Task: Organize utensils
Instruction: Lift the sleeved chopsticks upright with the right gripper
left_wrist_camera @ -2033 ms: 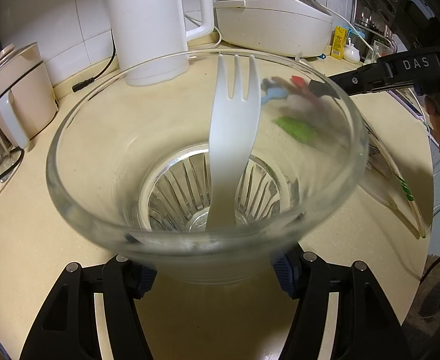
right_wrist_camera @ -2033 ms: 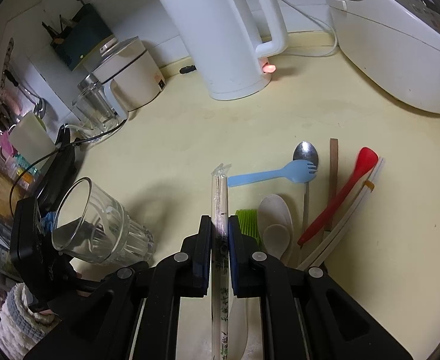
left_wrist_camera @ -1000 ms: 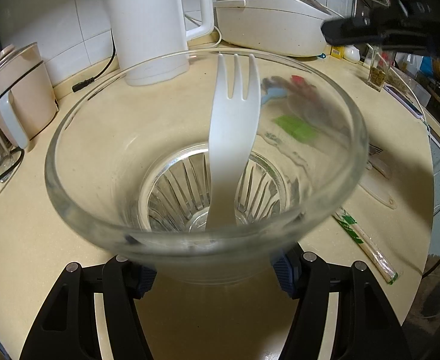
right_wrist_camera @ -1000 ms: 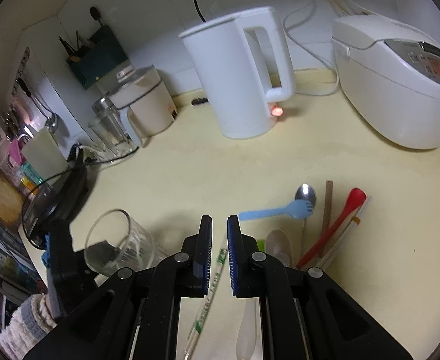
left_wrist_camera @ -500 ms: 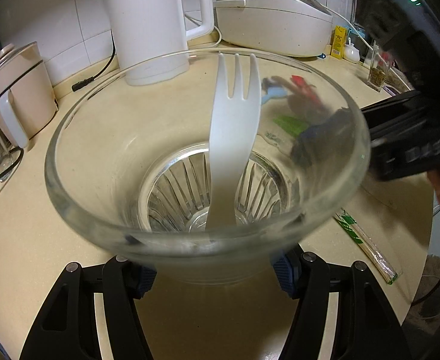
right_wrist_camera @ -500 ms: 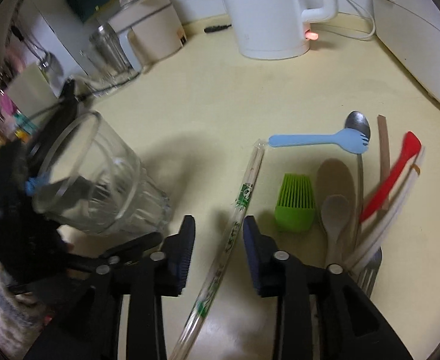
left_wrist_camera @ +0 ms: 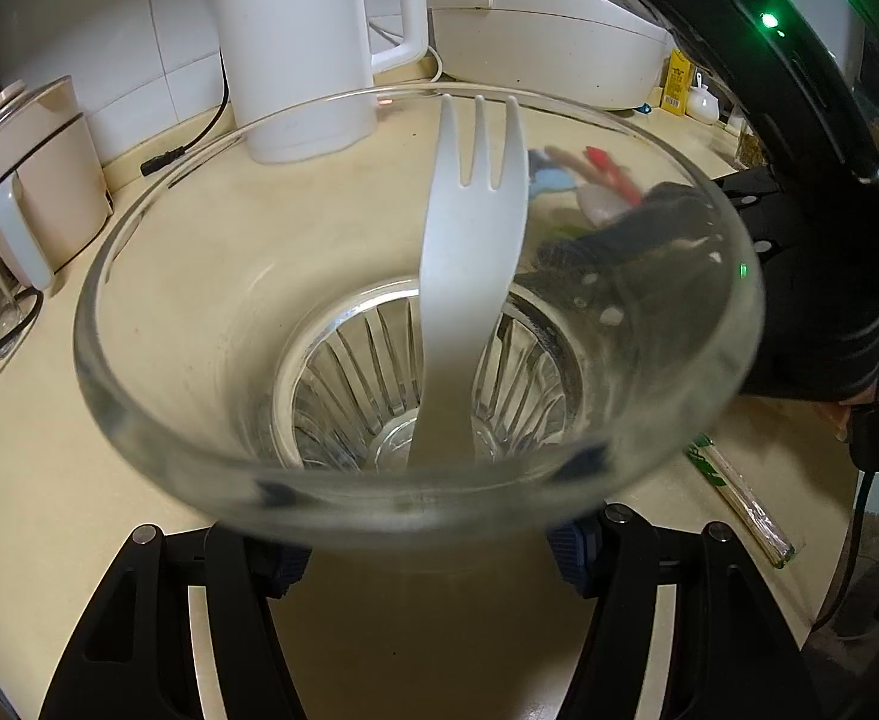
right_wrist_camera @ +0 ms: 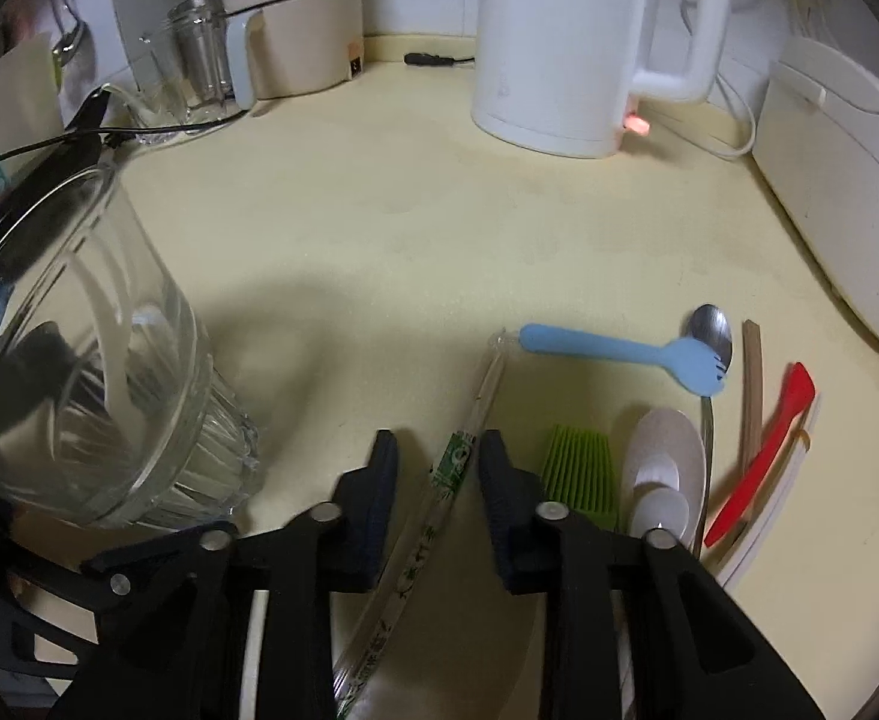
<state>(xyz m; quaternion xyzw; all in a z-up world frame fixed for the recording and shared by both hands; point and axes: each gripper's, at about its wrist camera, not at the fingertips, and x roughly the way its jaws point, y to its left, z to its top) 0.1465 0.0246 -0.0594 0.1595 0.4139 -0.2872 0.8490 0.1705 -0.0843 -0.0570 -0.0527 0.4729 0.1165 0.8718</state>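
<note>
Beside the ribbed clear glass tumbler [right_wrist_camera: 109,396] clamped in the left tongs [left_wrist_camera: 421,546], the right tongs [right_wrist_camera: 436,456] are closing, not yet touching, around clear-wrapped, green-labelled chopsticks [right_wrist_camera: 451,468] on the cream tabletop [right_wrist_camera: 379,228].

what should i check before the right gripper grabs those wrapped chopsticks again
1. Wrapped chopsticks lie between the right gripper fingers: ok.
2. Jaws closing, pads not yet pressing the wrapper: not ok.
3. Glass clamped by the left gripper: ok.
4. Room in the glass beside the white fork: ok.
5. Green brush clear of the right finger: ok.
6. Whether the grip point will balance the chopsticks: cannot tell.
</note>
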